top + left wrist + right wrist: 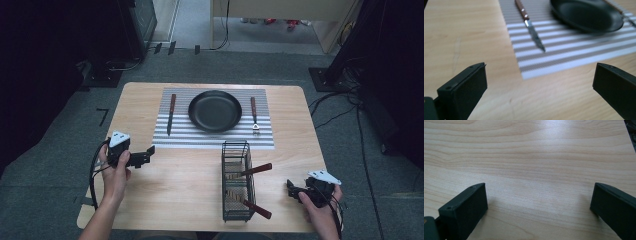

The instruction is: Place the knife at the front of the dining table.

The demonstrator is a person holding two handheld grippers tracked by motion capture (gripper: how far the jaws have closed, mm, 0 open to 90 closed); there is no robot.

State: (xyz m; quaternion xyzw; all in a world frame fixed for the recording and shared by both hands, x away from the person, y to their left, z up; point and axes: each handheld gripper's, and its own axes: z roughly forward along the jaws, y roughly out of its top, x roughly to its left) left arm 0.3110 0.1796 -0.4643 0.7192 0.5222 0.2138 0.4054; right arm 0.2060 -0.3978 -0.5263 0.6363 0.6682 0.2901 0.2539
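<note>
Between the left gripper's fingers, spread wide apart over bare wood near the bench's left edge, nothing is held; the left gripper view looks past them to the knife lying on the striped mat, tip toward the near edge, handle toward the far edge. The right gripper hovers near the near right corner, its fingers likewise spread with only wood grain between them.

Just left of that gripper stands the wire basket, lengthwise along the near half of the bench, with two wooden-handled utensils poking out over its right side. Beyond it the mat sits against the far edge, carrying the black pan in the middle, the knife to its left and a fork to its right.

The work looks like laying out the setting, and the next piece would likely come from the basket. To do that well, the right gripper should approach a protruding handle from the side, square its fingers across the wood, close firmly near the free end, then draw it out along its own line so it does not snag the wire or drag the basket. Steadying the basket with the left gripper would help.
</note>
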